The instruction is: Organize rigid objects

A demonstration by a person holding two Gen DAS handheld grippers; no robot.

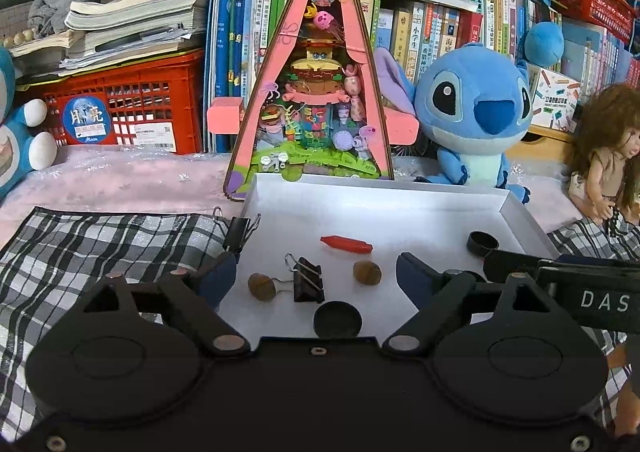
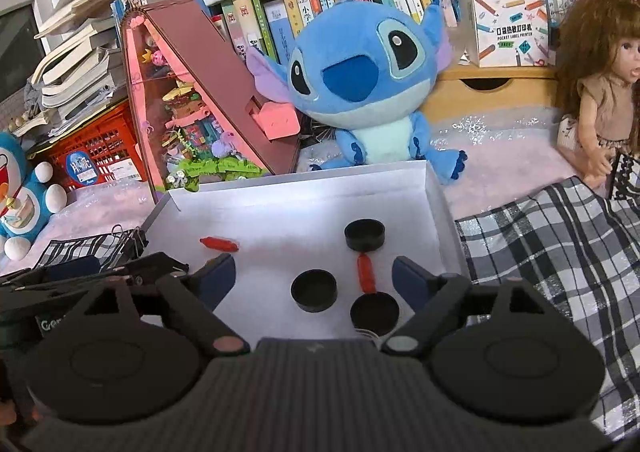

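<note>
Both pairs of fingers stood wide apart with nothing between them and nothing touched. The left gripper (image 1: 316,278) hung over the near left part of a white tray (image 1: 520,212); below the gap between its blue-padded fingers (image 1: 218,278) lay a black binder clip (image 1: 308,280), a brown round piece (image 1: 262,286) just left of it, a second brown round piece (image 1: 367,273) to its right, and a black round cap (image 1: 337,318) nearest the camera. A red capsule-shaped piece (image 1: 346,245) lay farther in, and a black ring-like cap (image 1: 482,242) sat near the tray's right wall. Another binder clip (image 1: 240,232) was at the tray's left edge, by the checked cloth (image 1: 100,252).

The right gripper (image 2: 312,278) hung over the near right part of the same tray (image 2: 434,204). Between its spread fingers (image 2: 412,278) lay a black cap (image 2: 314,290), a second red capsule (image 2: 366,272) and a third black cap (image 2: 374,312), the capsule touching that cap's rim. One more black cap (image 2: 364,235) sat farther in.

Behind the tray on the bench stood a pink triangular toy house (image 1: 312,92), a blue plush (image 2: 360,72) and a doll (image 2: 600,92).
</note>
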